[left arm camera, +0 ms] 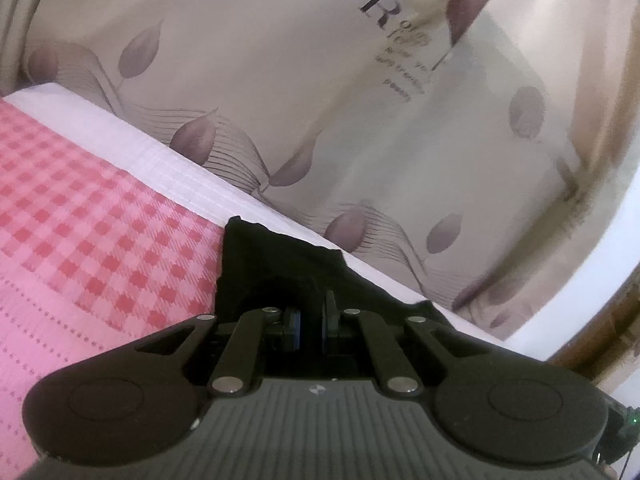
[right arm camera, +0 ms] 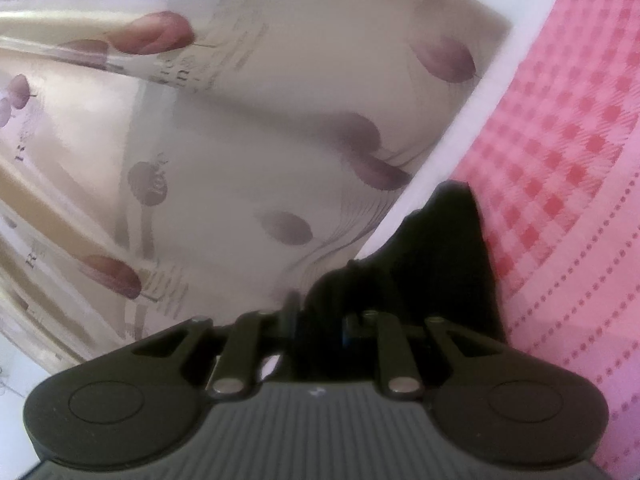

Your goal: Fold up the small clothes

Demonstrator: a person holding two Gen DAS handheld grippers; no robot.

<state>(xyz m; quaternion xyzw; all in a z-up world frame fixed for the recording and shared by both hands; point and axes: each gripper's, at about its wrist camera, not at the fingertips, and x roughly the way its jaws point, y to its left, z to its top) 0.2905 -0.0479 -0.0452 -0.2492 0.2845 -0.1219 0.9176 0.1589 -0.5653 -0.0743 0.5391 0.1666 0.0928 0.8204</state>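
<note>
A small black garment (left arm camera: 280, 256) hangs over the white edge of the pink checked sheet (left arm camera: 100, 220). In the left wrist view my left gripper (left arm camera: 313, 312) is shut on one edge of it, and the cloth rises in a dark peak just past the pads. In the right wrist view the same black garment (right arm camera: 440, 248) is bunched between the fingers of my right gripper (right arm camera: 320, 316), which is shut on it. Both grippers are tilted, holding the cloth low over the sheet (right arm camera: 580, 160). Most of the garment is hidden behind the gripper bodies.
A beige curtain with purple leaves and printed letters (left arm camera: 280, 80) hangs close behind the bed edge and fills the left of the right wrist view (right arm camera: 240, 120). A white band (left arm camera: 180, 168) borders the checked sheet. Wooden trim (left arm camera: 624, 320) shows at the far right.
</note>
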